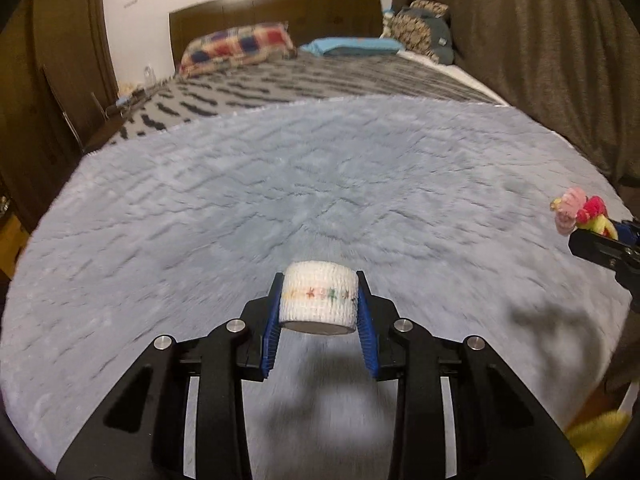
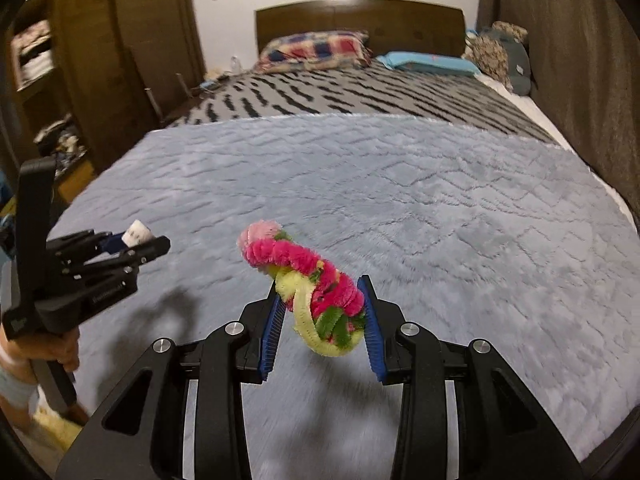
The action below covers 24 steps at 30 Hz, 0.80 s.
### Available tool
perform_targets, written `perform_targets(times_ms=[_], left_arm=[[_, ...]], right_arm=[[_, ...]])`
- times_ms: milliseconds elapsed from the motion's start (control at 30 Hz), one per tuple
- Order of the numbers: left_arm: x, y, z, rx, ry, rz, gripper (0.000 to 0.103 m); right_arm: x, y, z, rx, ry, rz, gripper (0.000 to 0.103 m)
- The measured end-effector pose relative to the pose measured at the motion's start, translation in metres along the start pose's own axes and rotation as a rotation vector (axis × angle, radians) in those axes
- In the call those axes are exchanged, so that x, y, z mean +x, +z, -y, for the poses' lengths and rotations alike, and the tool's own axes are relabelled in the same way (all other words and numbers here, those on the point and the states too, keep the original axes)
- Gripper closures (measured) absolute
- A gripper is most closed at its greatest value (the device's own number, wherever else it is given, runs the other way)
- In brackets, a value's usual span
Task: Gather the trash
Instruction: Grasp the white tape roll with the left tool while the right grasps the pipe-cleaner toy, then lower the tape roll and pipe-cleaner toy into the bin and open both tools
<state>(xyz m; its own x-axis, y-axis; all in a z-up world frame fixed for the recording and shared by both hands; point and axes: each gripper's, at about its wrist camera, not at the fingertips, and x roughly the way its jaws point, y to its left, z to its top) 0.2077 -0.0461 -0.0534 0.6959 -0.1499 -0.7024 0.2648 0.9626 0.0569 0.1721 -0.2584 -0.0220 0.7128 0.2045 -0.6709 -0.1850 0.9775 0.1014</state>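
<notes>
My left gripper [image 1: 319, 298] is shut on a white bandage roll [image 1: 319, 300] with a band of coloured stars, and holds it above the grey fluffy blanket [image 1: 304, 184]. My right gripper [image 2: 321, 306] is shut on a pink, green and yellow pipe-cleaner bundle [image 2: 308, 276], also above the blanket [image 2: 400, 208]. In the left wrist view the right gripper [image 1: 588, 236] and the bundle [image 1: 580, 210] show at the right edge. In the right wrist view the left gripper [image 2: 132, 242] and the roll [image 2: 137, 233] show at the left.
The blanket lies on a bed with a zigzag cover [image 2: 360, 92], pillows [image 2: 316, 50] and a wooden headboard [image 2: 360, 16]. Brown curtains [image 2: 580, 80] hang at the right, a wardrobe [image 2: 100, 60] stands at the left. Something yellow [image 1: 596, 436] lies beyond the bed's near right edge.
</notes>
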Motion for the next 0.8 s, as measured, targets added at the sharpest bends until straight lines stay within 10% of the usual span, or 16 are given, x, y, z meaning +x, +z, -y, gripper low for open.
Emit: perform_targets(times_ms=[367, 800], left_arm=[[-0.128, -0.105, 0.017, 0.065, -0.047, 0.122, 0.071], [-0.107, -0.245, 0.057, -0.019, -0.147, -0.049, 0.071]], right_arm=[[-0.092, -0.095, -0.022, -0.04, 0.028, 0.049, 0.066], [-0.062, -0.216, -0.056, 0.052, 0.067, -0.065, 0.066]])
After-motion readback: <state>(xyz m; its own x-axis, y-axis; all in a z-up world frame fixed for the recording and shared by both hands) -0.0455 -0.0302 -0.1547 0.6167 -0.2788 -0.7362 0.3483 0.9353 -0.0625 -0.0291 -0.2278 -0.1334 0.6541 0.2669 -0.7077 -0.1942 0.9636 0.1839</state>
